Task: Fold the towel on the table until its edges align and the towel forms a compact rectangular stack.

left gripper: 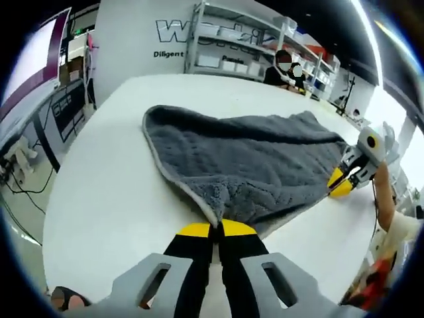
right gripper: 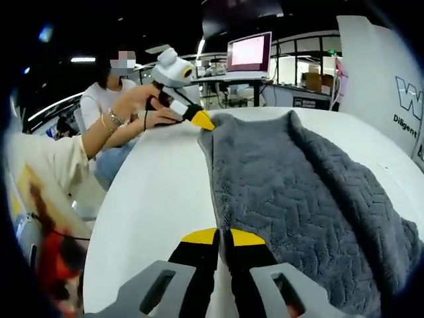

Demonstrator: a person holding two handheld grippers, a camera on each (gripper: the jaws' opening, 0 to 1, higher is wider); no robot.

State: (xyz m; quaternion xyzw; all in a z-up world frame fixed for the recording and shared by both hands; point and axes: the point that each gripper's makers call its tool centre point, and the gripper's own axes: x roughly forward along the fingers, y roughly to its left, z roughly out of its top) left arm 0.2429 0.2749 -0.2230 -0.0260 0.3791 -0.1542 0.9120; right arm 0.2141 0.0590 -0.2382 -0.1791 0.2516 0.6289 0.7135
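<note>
Left gripper view: the grey towel [left gripper: 252,165] is seen spread on the white table [left gripper: 106,192], one corner clamped by the left gripper [left gripper: 216,230] and another by the right gripper [left gripper: 341,183], while wall lettering [left gripper: 173,41] is cut off, only "Diligent" being readable.

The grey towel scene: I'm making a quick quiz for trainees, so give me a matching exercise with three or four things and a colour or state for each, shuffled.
Things:
1. towel
2. table
3. left gripper
4. computer screen

States:
A. white, round-edged
B. lit pink
C. grey, lying folded over
D. yellow tips shut on a towel corner

Pairs: 1-C, 2-A, 3-D, 4-B
</note>
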